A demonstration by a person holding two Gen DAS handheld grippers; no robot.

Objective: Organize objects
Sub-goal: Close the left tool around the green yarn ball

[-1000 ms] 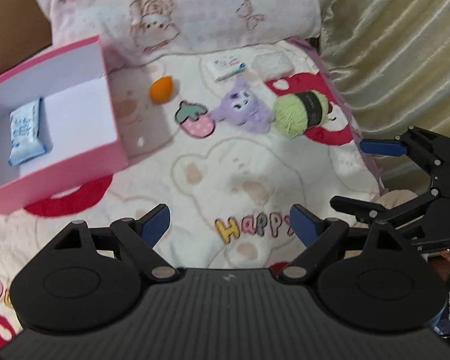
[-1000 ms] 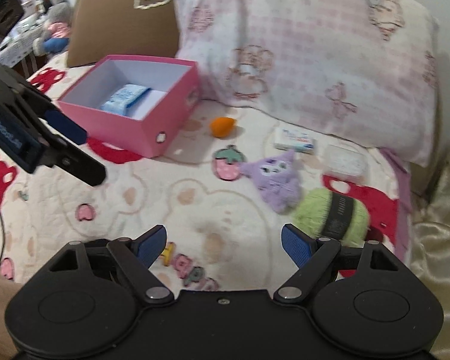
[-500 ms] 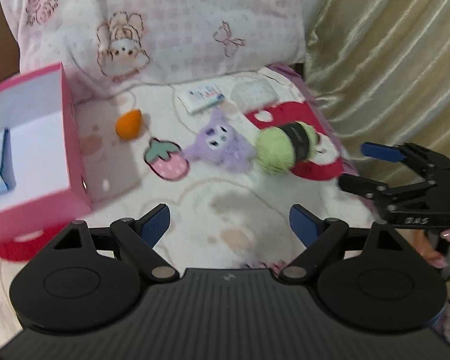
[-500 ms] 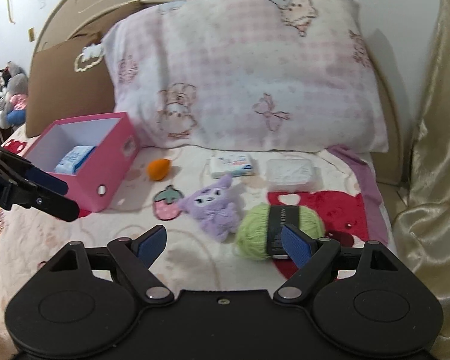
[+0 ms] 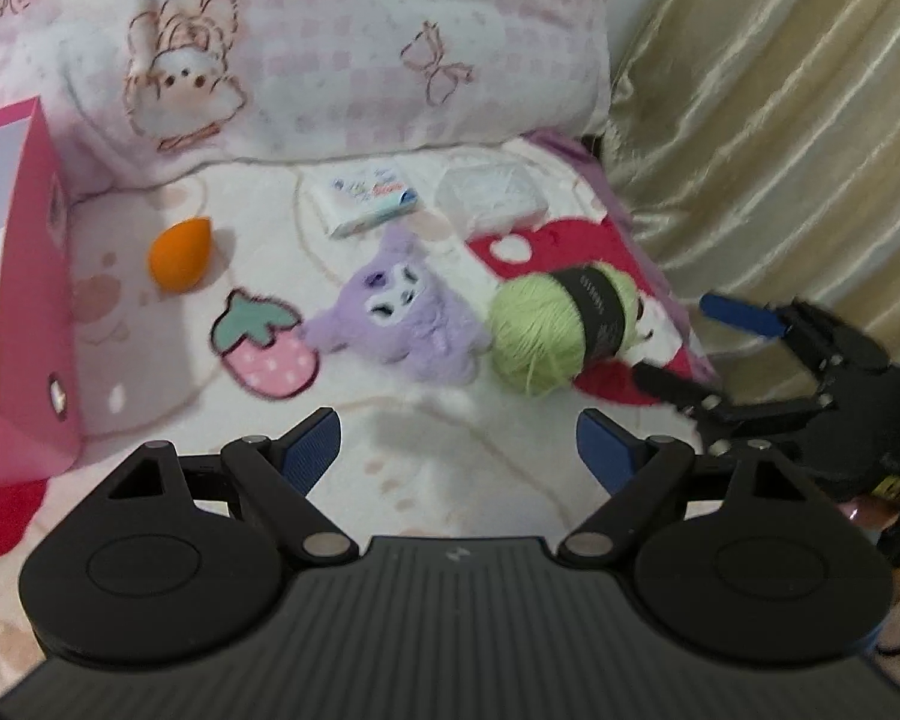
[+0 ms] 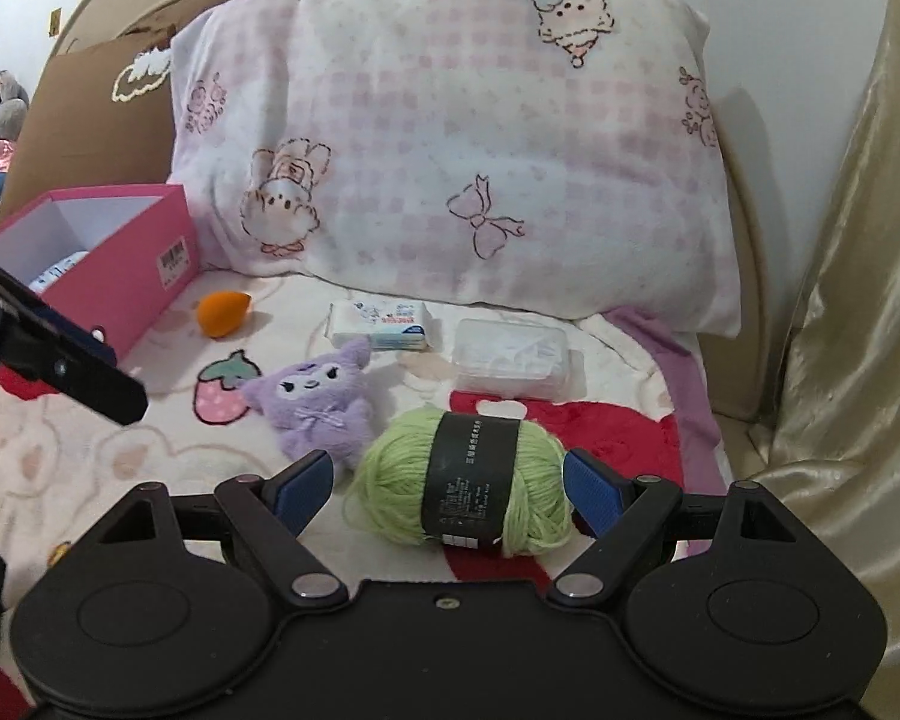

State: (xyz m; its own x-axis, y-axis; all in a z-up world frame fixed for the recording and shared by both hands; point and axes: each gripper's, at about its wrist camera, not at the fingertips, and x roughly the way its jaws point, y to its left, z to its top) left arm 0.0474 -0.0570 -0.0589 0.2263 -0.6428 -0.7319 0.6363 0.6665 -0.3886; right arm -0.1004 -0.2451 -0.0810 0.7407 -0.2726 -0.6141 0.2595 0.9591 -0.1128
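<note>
1. Progress, judging by how things are lying: only just getting going. One blue-and-white packet (image 6: 60, 271) is sitting inside the pink box (image 6: 144, 276); everything else is lying loose on the blanket (image 6: 150, 450), in front of the pillow (image 6: 450, 138).
2. Still waiting outside the box, 6 items:
   - 1 green yarn ball (image 6: 468, 480) w/ black label, nearest the right gripper (image 6: 447, 489).
   - 1 purple plush (image 6: 318, 408), just left of the yarn.
   - 1 strawberry patch (image 6: 222, 387), flat, between plush & box.
   - 1 orange sponge egg (image 6: 222, 312), near the box's corner.
   - 1 tissue pack (image 6: 381, 324), by the pillow edge.
   - 1 clear plastic case (image 6: 510, 357), just right of the tissue pack.
3. Box count: 1, standing open at the left, no lid in view.
4. Right gripper: fingers are spreading wide, pads sitting either side of the yarn ball in its own view but not pressing it; nothing pinched. Prob. lining up for the yarn as next pick.
5. Left gripper (image 5: 456, 450): fingers also spread, nothing between them; hovering over bare blanket, short of the plush & strawberry.
6. Tally: approx. 1 of 7 boxed, 6 to go.
</note>
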